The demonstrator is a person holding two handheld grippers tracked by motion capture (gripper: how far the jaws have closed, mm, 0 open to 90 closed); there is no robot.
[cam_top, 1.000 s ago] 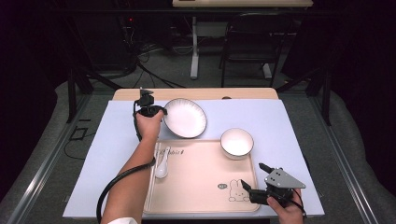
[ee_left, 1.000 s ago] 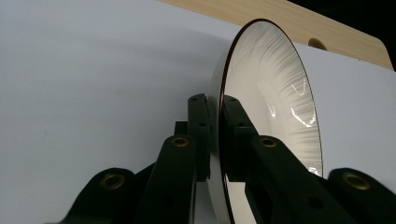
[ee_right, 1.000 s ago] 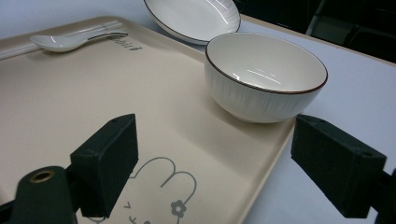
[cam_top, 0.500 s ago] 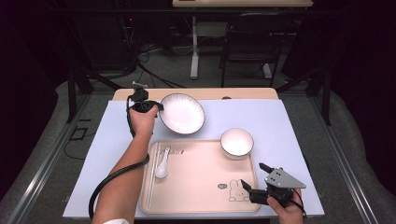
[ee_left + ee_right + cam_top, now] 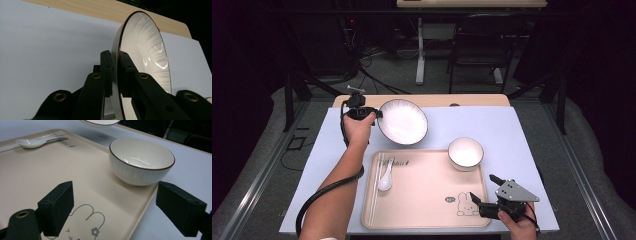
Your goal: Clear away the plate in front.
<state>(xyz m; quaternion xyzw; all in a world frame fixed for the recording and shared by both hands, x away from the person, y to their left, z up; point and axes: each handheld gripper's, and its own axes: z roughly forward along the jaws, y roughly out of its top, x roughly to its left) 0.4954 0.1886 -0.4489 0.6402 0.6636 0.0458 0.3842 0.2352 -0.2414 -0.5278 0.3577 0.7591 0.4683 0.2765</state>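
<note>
A: Where does the high view sit?

B: Above the person's side, looking forward and down over the whole counter (image 5: 522, 130) from well back.

A: And the other two?

B: The left gripper view looks close along its fingers (image 5: 107, 67) at the plate (image 5: 147, 47) rim. The right gripper view sits low by the tray (image 5: 37, 170), facing the bowl (image 5: 141, 161). Bowl (image 5: 465, 152), tray (image 5: 427, 190) and plate (image 5: 402, 121) all show from above too.

A pale mat (image 5: 532, 130) covers the counter (image 5: 482, 100); on the mat lies a beige tray (image 5: 427, 200).
</note>
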